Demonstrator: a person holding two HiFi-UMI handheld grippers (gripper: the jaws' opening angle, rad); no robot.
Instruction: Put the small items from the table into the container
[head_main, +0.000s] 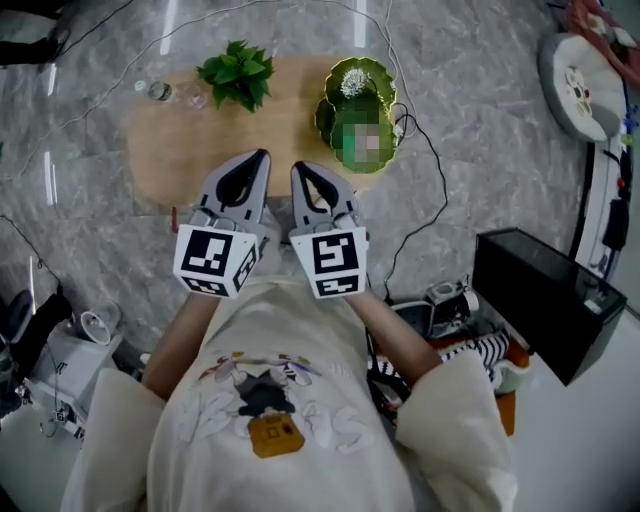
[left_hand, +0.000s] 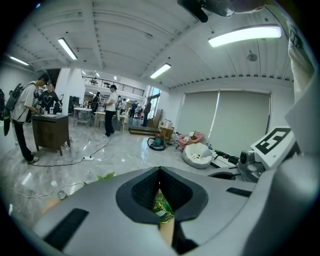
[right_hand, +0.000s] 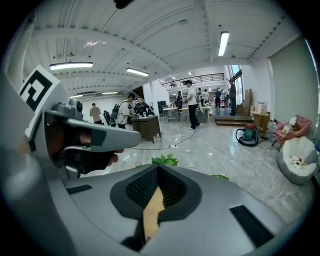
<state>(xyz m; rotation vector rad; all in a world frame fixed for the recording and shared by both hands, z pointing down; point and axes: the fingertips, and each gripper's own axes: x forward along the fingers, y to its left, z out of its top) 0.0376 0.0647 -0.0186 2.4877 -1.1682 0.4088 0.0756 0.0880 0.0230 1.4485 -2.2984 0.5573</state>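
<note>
**A:** Two grippers, both held near the person's chest, short of the tabletop (head_main: 170, 150). Which step is this?

**B:** I can't pin it down. The left gripper (head_main: 260, 157) has its fingers (left_hand: 135, 192) pressed together with nothing between them. Only leaves and wood show through the slit. The right gripper (head_main: 298, 168) is the same, with its fingers (right_hand: 172, 192) shut and empty. That would fit a pause ahead of a reach just as well as a retreat once something has gone into the container (head_main: 322, 118).

**A:** Where are the small items?

**B:** Two small clear things (head_main: 160, 90) lie at the far left of the tabletop. They sit just beside the plant (head_main: 238, 72) and well apart from the container. They're too small for me to tell what they are.

**A:** And the container?

**B:** It's green and leaf-shaped, at the far right of the tabletop, and looks like two dishes overlapping. A white tuft (head_main: 353, 82) sits in the farther dish. A blur covers the nearer one, so I can't tell what's in it.

**A:** What would the next move call for?

**B:** If those clear things count as task items, any pickup needs the fingers to part first and then come down on one of them. They look slick and tiny, so I'd judge it needs a careful pinch.
</note>
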